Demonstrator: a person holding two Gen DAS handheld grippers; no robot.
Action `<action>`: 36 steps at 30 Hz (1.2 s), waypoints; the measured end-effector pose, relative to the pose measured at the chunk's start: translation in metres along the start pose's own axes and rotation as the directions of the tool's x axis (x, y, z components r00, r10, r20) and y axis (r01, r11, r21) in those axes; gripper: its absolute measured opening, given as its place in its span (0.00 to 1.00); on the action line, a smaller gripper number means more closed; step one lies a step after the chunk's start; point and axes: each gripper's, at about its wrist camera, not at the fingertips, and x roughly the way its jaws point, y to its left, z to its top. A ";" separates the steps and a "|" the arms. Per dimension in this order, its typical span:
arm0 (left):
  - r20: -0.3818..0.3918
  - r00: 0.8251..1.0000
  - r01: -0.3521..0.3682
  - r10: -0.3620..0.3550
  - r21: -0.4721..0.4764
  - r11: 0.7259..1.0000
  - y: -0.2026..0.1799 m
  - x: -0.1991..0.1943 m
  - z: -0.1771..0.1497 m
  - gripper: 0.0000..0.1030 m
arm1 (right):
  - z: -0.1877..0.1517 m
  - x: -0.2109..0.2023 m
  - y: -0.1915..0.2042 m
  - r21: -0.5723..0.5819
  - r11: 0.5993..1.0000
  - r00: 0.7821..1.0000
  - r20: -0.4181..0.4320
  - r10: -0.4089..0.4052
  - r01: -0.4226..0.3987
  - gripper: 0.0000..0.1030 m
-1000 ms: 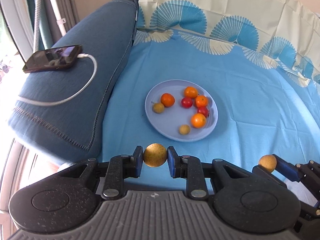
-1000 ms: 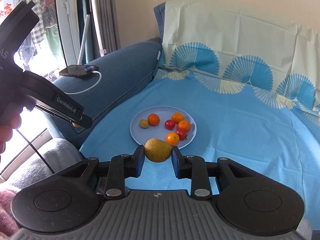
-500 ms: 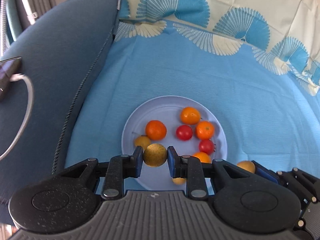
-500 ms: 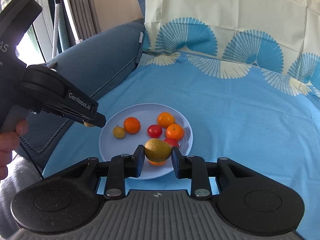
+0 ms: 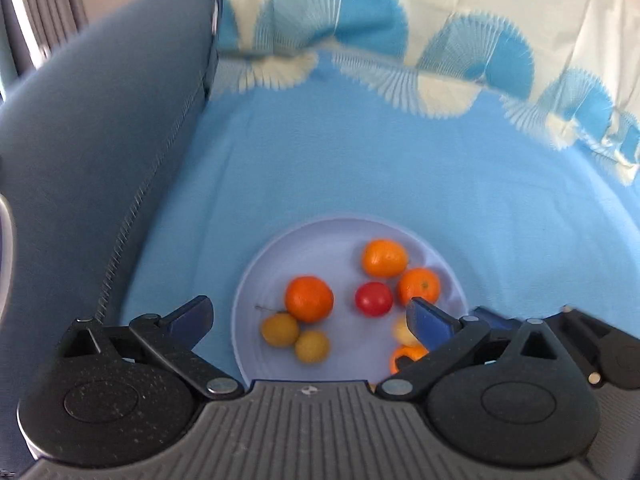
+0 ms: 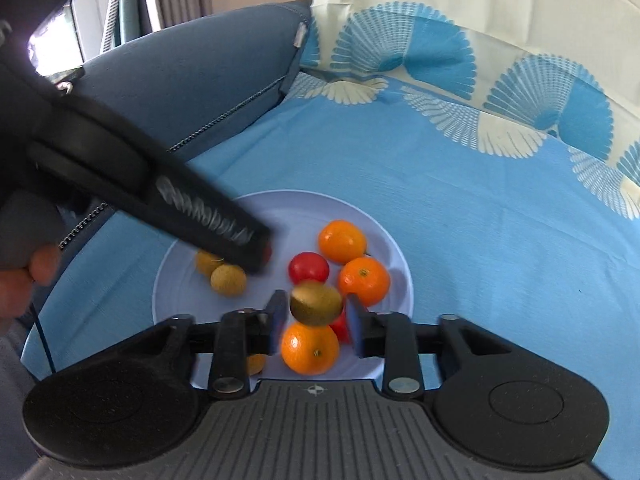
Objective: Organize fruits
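The brown-skinned fruit [image 6: 316, 304] sits between my right jaws, above the near part of the plate [image 6: 384, 232], over an orange [image 6: 309, 347] and close to a red fruit [image 6: 309, 267]. The right gripper [image 6: 316, 314] looks to be letting go: there are slivers of gap on both sides of the fruit and its outline is blurred, so I cannot tell whether the jaws are gripping it or have just freed it. I judge the step in hand to be delivery of this fruit onto the plate.

On the side of the plate nearer the dark blue sofa arm [image 5: 100, 140], a small yellowish fruit [image 5: 312, 346] lies touching another one [image 5: 280, 329], just beside an orange [image 5: 309, 298]. My left gripper [image 5: 308, 316] hangs over them with jaws spread wide and nothing in them; the yellowish fruit lies on the plate below the open gap, untouched by either side.

Next, the right jaws should open fully where bare plate shows, not on top of the orange, since a round fruit set on another will likely roll. Then both grippers should lift straight away from the plate without nudging the fruit. The plate rests on the blue sheet [image 5: 400, 168] covering the sofa seat.
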 end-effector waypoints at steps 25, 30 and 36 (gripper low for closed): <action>0.000 0.988 -0.157 0.157 -0.040 0.987 -0.011 -0.139 -0.093 1.00 | -0.057 -0.162 0.039 0.095 0.977 0.973 0.114 -0.201 0.190 0.99; 0.022 0.986 -0.162 0.162 -0.032 0.986 -0.014 -0.150 -0.099 1.00 | -0.059 -0.178 0.045 0.079 0.978 0.968 0.147 -0.205 0.196 0.99; 0.031 0.987 -0.158 0.159 -0.030 0.987 -0.016 -0.157 -0.101 1.00 | -0.057 -0.189 0.049 0.072 0.976 0.960 0.175 -0.216 0.207 0.99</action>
